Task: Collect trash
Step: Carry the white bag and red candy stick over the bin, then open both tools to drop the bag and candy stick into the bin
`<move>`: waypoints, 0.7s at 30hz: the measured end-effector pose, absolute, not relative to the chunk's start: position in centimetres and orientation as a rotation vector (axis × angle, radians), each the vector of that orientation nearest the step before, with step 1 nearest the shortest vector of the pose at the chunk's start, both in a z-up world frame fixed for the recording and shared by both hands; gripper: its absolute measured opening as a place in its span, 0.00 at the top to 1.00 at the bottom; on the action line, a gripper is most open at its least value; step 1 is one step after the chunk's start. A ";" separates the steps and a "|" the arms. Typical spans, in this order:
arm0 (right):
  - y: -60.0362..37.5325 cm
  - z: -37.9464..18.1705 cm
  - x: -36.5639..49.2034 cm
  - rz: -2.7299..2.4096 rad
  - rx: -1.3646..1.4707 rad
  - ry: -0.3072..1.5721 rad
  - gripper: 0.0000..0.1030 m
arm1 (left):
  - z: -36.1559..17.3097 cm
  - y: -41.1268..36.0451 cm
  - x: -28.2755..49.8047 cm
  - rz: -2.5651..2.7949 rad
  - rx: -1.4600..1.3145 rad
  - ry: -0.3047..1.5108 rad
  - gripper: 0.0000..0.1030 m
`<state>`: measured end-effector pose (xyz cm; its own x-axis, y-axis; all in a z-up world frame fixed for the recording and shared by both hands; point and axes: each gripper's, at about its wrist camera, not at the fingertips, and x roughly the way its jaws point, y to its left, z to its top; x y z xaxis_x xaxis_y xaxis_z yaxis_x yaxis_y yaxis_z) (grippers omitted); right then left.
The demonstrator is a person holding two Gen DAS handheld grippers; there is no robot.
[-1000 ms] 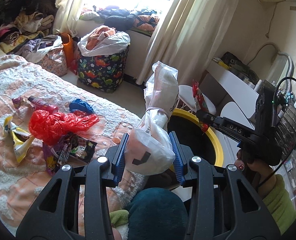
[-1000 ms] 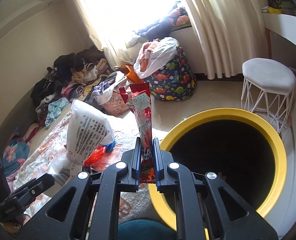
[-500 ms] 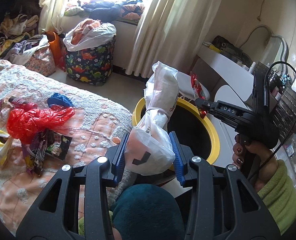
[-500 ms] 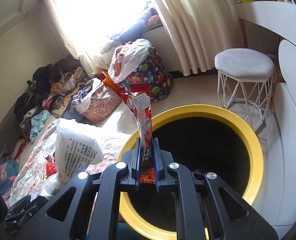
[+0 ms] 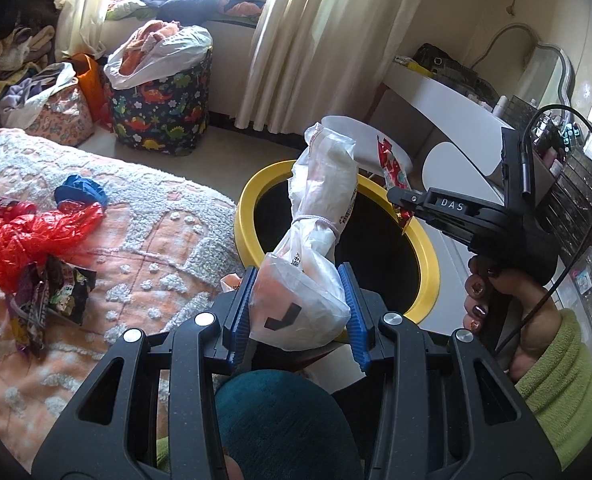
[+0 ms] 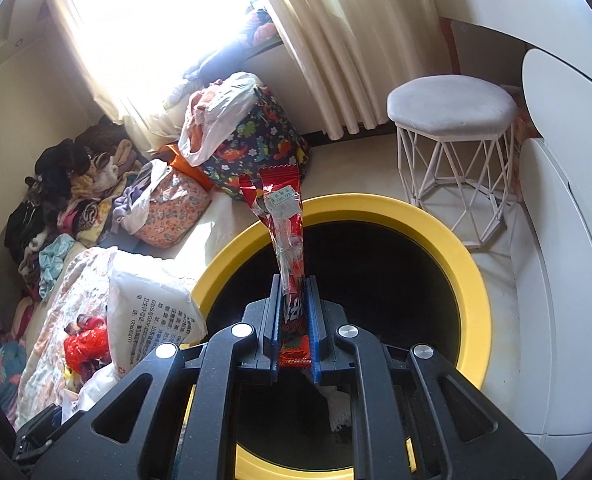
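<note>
My left gripper (image 5: pixel 300 294) is shut on a tied white plastic bag (image 5: pixel 315 240), held upright at the near edge of a yellow-rimmed black bin (image 5: pixel 248 204). My right gripper (image 6: pixel 294 310) is shut on a long red snack wrapper (image 6: pixel 286 232) that stands up over the bin's dark opening (image 6: pixel 375 300). In the left wrist view the right gripper (image 5: pixel 399 200) hovers over the far right of the rim, wrapper (image 5: pixel 389 164) in its jaws. The white bag (image 6: pixel 148 304) shows at the left of the right wrist view. More trash lies on the bed: a red plastic bag (image 5: pixel 24 240), dark wrappers (image 5: pixel 56 292), a blue scrap (image 5: pixel 80 192).
A bed with an orange and white blanket (image 5: pixel 148 240) lies left of the bin. A white stool (image 6: pixel 451 128) and white furniture (image 6: pixel 567 200) stand to the right. A dinosaur-print hamper (image 5: pixel 164 112), clothes piles (image 6: pixel 68 200) and curtains (image 5: pixel 315 40) are behind.
Both grippers have moved toward the bin and lower, holding their loads. The bin opening now fills more of both views; the bed trash has slid to the left.
</note>
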<state>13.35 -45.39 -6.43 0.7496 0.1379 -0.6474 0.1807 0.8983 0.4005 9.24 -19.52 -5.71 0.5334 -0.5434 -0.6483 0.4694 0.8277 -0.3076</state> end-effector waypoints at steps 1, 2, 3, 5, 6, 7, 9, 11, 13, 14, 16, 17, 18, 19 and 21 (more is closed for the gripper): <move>-45.6 -6.6 13.4 -0.027 0.470 0.733 0.89 | -5.9 -19.7 9.4 -0.607 -0.099 0.814 0.68; -45.8 -6.7 13.5 -0.030 0.473 0.735 0.89 | -6.0 -20.0 9.6 -0.608 -0.098 0.819 0.68; -45.9 -6.8 13.5 -0.033 0.475 0.738 0.89 | -6.2 -20.2 9.8 -0.609 -0.098 0.825 0.68; -46.0 -7.0 13.5 -0.037 0.481 0.740 0.89 | -6.5 -20.6 10.2 -0.612 -0.097 0.835 0.68; -46.2 -7.2 13.5 -0.040 0.483 0.742 0.89 | -6.6 -20.8 10.4 -0.613 -0.095 0.840 0.68; -46.3 -7.3 13.6 -0.041 0.486 0.743 0.89 | -6.8 -21.1 10.7 -0.615 -0.092 0.847 0.68; -46.6 -7.5 13.6 -0.045 0.492 0.746 0.89 | -7.2 -21.5 11.2 -0.615 -0.090 0.859 0.68; -46.5 -7.5 13.6 -0.052 0.495 0.751 0.89 | -7.5 -21.9 11.7 -0.619 -0.096 0.872 0.68; -46.4 -7.6 13.6 -0.056 0.504 0.755 0.89 | -7.7 -22.1 12.3 -0.612 -0.097 0.875 0.68; -46.4 -7.6 13.6 -0.059 0.508 0.757 0.89 | -7.8 -22.2 12.5 -0.607 -0.097 0.875 0.68; -46.5 -7.7 13.6 -0.064 0.515 0.759 0.89 | -8.0 -22.4 12.8 -0.603 -0.101 0.878 0.68; -46.6 -7.8 13.6 -0.066 0.519 0.760 0.89 | -8.0 -22.5 13.0 -0.603 -0.102 0.875 0.68; -46.6 -7.8 13.7 -0.065 0.524 0.762 0.87 | -8.0 -22.6 13.2 -0.602 -0.102 0.872 0.68; -46.7 -7.9 13.7 -0.064 0.529 0.766 0.87 | -8.0 -22.6 13.3 -0.602 -0.103 0.870 0.68; -46.9 -8.1 13.7 -0.069 0.543 0.766 0.86 | -7.9 -22.7 13.5 -0.601 -0.109 0.861 0.68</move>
